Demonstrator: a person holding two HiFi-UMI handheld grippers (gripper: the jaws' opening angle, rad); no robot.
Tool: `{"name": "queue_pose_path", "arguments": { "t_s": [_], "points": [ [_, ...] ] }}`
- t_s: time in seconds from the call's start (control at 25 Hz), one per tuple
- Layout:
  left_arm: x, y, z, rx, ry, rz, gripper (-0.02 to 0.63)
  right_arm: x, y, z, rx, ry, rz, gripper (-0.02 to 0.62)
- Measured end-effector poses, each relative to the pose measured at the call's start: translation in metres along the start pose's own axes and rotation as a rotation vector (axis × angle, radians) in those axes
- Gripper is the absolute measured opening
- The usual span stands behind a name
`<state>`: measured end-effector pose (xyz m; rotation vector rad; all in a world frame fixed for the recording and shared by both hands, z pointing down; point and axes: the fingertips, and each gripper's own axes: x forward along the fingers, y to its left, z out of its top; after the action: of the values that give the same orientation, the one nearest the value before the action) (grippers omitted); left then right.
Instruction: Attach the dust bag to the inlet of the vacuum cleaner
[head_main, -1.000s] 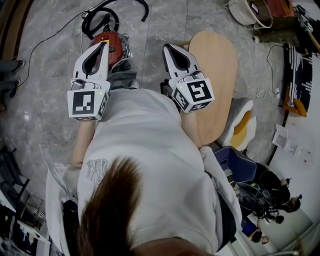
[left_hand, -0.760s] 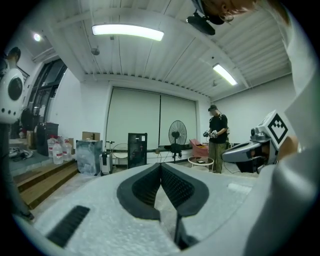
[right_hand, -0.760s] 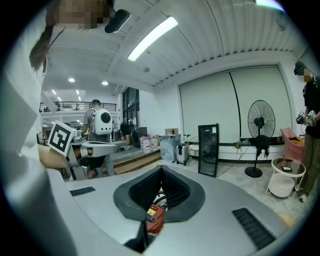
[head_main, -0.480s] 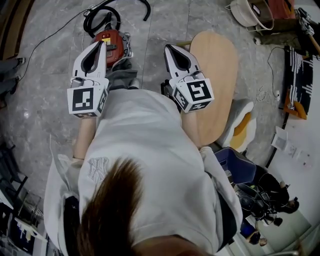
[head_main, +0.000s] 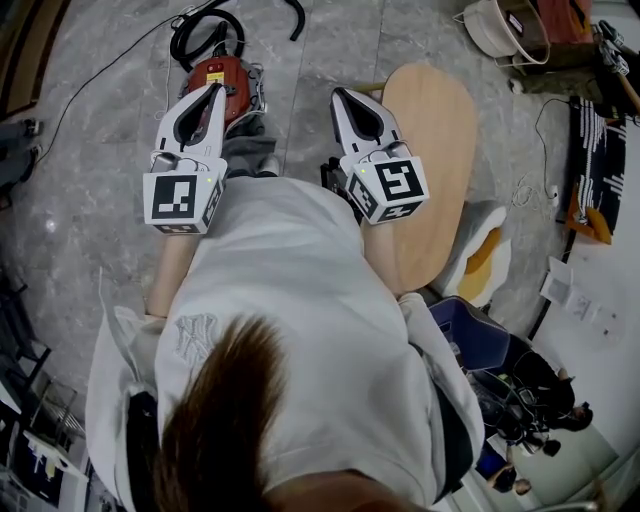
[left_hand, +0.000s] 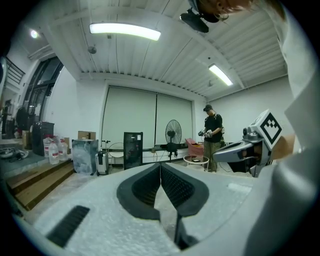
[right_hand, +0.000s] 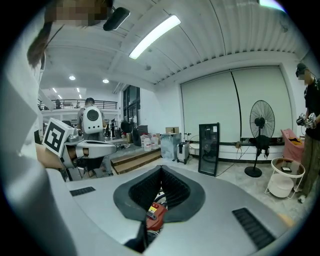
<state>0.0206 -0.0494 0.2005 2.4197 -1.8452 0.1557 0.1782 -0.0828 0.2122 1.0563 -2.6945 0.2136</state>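
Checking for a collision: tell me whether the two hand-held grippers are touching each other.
Apart. The head view shows the left hand-held gripper and the right hand-held gripper side by side, with grey floor between them.

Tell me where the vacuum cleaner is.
Head view, upper left: the red vacuum cleaner sits on the floor, partly hidden by the left gripper, with its black hose coiled beyond it.

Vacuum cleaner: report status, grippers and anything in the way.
Left gripper shut, empty. Right gripper shut, empty; no dust bag held. Vacuum cleaner on floor ahead, untouched, hose coiled behind. No obstruction seen.
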Motion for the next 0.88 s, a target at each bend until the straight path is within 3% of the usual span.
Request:
{"name": "queue_pose_path", "arguments": {
  "t_s": [0.88],
  "points": [
    [-0.004, 0.0, -0.002, -0.023, -0.004, 0.025, 0.018, 0.008, 0.003, -0.005, -0.016, 0.014, 0.033, 0.002]
  ]
}}
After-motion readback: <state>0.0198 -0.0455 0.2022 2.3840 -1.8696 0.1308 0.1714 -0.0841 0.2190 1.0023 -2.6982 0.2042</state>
